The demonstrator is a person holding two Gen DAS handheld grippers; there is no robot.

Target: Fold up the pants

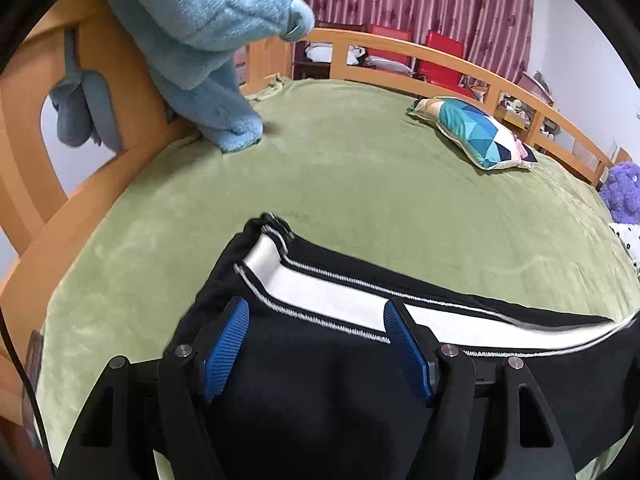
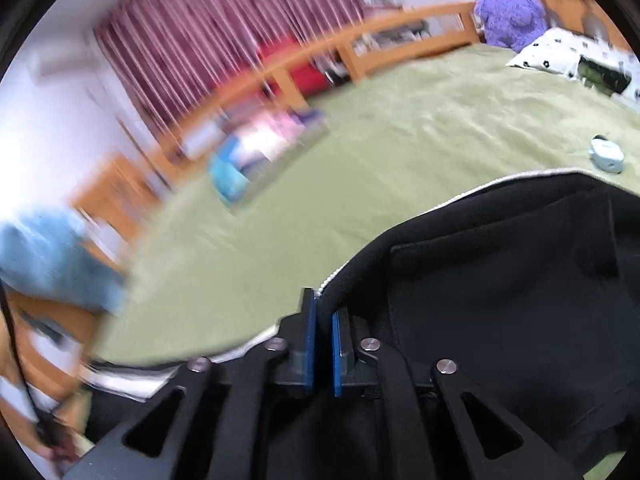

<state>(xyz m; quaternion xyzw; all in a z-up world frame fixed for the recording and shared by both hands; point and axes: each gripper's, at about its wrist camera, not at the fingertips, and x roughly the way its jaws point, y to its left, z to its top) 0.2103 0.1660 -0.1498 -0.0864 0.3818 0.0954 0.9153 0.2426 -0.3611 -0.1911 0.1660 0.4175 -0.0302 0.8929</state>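
I see black pants (image 1: 320, 380), white-striped, knit-edged, on plush green bed (image 1: 360, 184) — left hand-held gripper (image 1: 318, 320) released above; right hand-held gripper (image 2: 324, 312) clenched on hem.

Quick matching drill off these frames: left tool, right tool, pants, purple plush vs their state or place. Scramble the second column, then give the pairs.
1. left tool
2. right tool
3. pants
4. purple plush

A. black with a white stripe, on the green blanket
B. at the headboard, beside a white pillow
C. open, over the pants
D. shut on the pants' edge

Pairs: 1-C, 2-D, 3-A, 4-B
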